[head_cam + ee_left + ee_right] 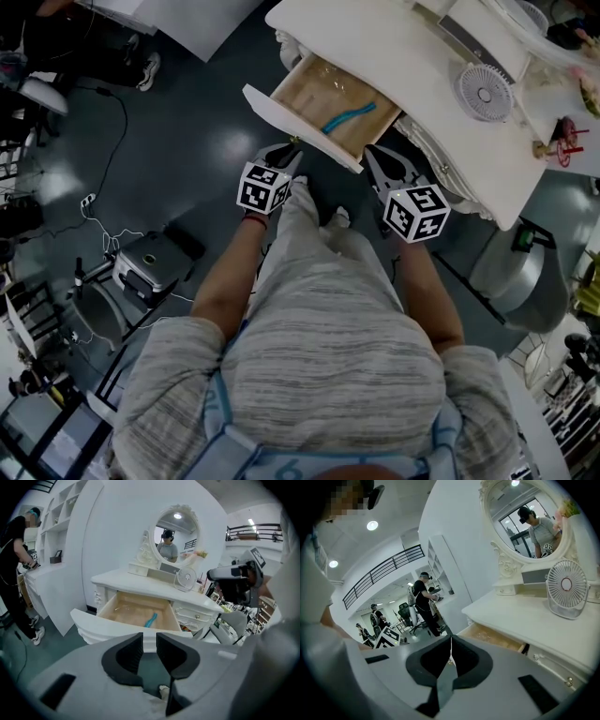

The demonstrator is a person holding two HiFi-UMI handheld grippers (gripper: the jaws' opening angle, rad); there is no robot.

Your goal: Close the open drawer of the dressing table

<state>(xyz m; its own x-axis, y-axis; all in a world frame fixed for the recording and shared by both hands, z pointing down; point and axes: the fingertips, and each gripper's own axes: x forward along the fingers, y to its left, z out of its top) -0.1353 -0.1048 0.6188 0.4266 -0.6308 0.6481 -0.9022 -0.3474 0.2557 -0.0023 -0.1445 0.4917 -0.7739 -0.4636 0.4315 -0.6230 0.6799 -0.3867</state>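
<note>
The white dressing table (403,66) stands ahead with its drawer (292,128) pulled out, showing a wooden inside and a teal object (349,116). My left gripper (286,152) hovers just short of the drawer's white front panel (112,629), and its jaws stand apart with nothing between them (149,641). My right gripper (375,157) is at the drawer's right corner, under the tabletop edge. In the right gripper view its jaws (451,651) meet, empty, and the drawer (497,639) lies beyond them.
A small white fan (484,92) and an oval mirror (176,531) sit on the tabletop. A metal case (150,264) and cables lie on the dark floor to the left. A grey chair (517,274) stands at the right. A person (14,573) stands far left.
</note>
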